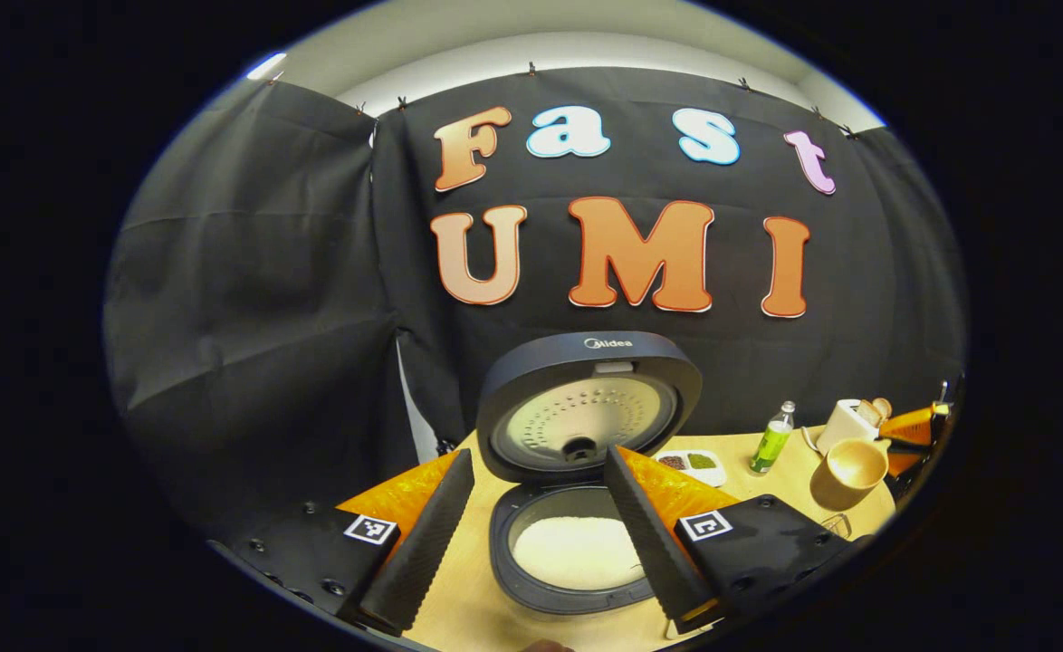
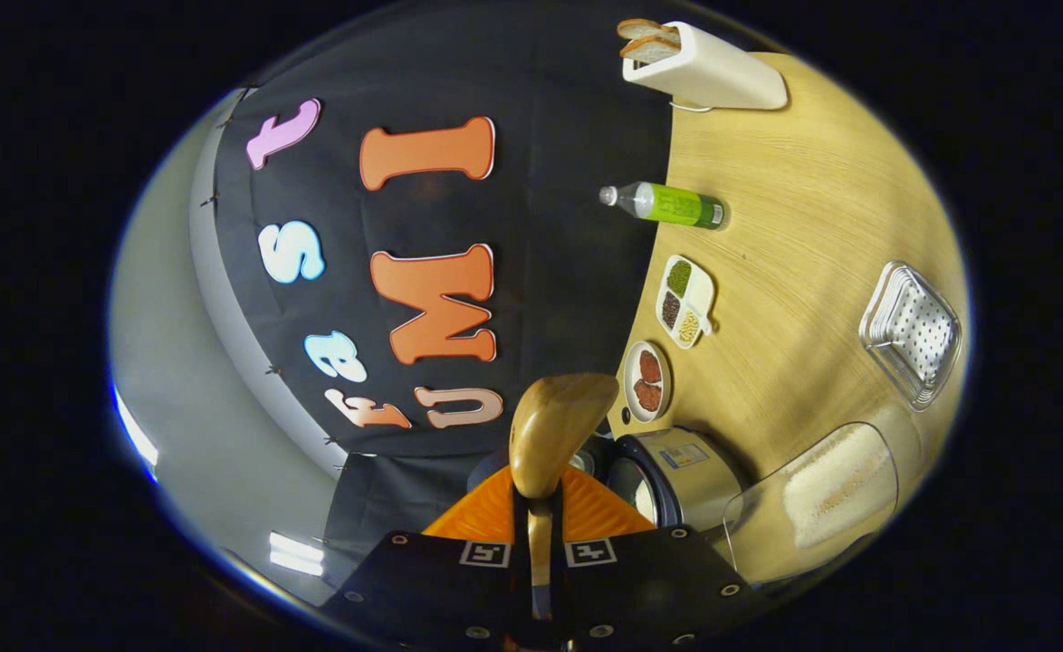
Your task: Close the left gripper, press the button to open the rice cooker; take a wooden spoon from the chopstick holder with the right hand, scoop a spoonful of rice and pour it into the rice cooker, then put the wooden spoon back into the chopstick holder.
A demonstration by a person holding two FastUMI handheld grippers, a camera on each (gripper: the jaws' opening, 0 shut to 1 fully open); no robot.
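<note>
The rice cooker (image 1: 577, 543) stands on the table with its lid (image 1: 586, 403) raised and white rice in the pot. My left gripper (image 1: 539, 462) is open just in front of it, one finger on each side of the pot, holding nothing. My right gripper (image 2: 541, 507) is shut on the handle of the wooden spoon (image 2: 557, 426). The spoon's bowl sticks out ahead of the fingers, and I cannot tell whether it holds rice. In the right gripper view, which is rolled on its side, the cooker (image 2: 681, 475) lies just beyond the spoon. A clear tub of rice (image 2: 826, 498) sits beside it.
A tan cup-shaped holder (image 1: 850, 471), a white toaster (image 1: 844, 421) with bread, a green bottle (image 1: 772, 441) and a small divided dish (image 1: 694, 464) stand right of the cooker. A plate with red pieces (image 2: 647, 380) and a clear dotted tray (image 2: 912, 330) are on the table too.
</note>
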